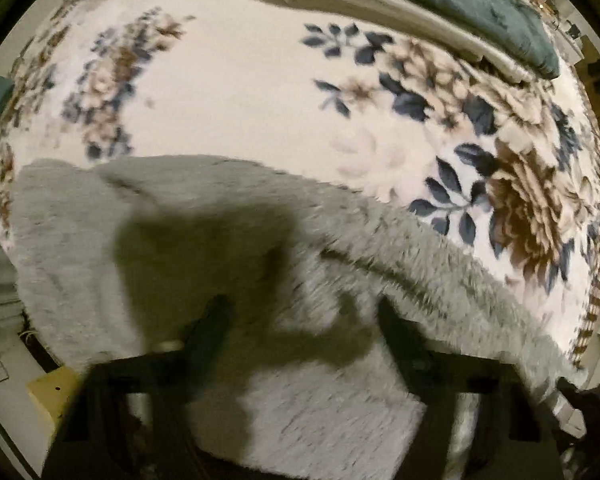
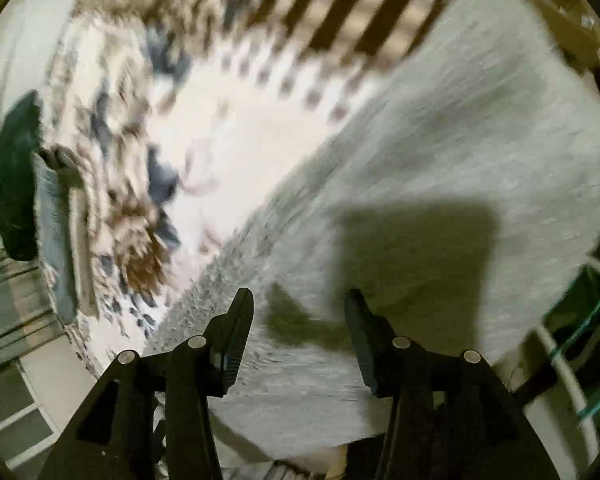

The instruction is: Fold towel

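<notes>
I hover my right hand-held gripper [image 2: 298, 320] and left hand-held gripper [image 1: 300, 320], both open and empty, over the grey towel [image 1: 204, 216] spread on the floral blanket [image 1: 240, 92], ready to pinch an edge for folding.

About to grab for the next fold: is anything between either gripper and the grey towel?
Nothing visible. The grey towel lies directly under the open right gripper and the open left gripper; only floral blanket lies beyond.
</notes>
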Tool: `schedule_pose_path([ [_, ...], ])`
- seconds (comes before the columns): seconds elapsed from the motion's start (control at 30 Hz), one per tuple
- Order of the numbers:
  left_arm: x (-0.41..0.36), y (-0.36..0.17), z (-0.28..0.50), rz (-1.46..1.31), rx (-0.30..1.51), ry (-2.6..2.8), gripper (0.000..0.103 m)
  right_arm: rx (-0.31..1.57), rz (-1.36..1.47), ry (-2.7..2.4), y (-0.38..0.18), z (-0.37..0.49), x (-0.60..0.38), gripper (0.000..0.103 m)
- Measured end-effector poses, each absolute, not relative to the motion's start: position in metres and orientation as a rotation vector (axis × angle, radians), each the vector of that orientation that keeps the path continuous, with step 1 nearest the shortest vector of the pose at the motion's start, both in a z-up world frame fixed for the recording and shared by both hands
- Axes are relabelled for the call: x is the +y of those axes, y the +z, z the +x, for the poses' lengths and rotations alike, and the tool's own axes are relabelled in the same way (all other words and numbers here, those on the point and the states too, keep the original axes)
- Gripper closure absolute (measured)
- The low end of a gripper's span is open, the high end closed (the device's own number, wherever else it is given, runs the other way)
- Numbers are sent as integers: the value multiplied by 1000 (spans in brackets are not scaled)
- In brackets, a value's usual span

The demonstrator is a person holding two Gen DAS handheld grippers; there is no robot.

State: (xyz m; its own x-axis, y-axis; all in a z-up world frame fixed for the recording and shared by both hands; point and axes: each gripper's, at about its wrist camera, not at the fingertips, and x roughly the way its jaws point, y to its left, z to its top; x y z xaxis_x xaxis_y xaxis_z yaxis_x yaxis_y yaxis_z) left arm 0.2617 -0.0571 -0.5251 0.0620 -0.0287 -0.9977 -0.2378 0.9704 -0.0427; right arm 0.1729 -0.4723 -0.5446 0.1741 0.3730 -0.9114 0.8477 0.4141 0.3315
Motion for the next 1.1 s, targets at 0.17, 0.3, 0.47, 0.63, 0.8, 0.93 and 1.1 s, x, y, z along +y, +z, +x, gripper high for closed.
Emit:
schedule_pose_path([
  [0.17, -63, -544, 273, -201, 1489, 181, 97, 1458, 1200, -607, -579, 174, -455, 92],
  [0.3, -57, -525, 273, -246, 1431, 143, 98, 1374, 1182, -612, -559, 166, -456, 95],
  [0.47, -49, -510, 279, -313, 1392, 135, 98, 1301, 1168, -590, -532, 172, -459, 95],
  [0.63, -51, -504, 297, -315, 1366, 132, 98, 1261, 1137, -563, -516, 199, -461, 95],
  [0.8, -44, -517, 335, -230, 1379, 116, 99, 1321, 1097, -526, -531, 223, -466, 88],
  [0.93, -42, -506, 330, -166, 1362, 73, 98, 1311, 1186, -378, -543, 215, -478, 49],
  [1.1, -7, -482, 280, -199, 1345, 85, 67, 1181, 1142, -373, -497, 142, -501, 33],
])
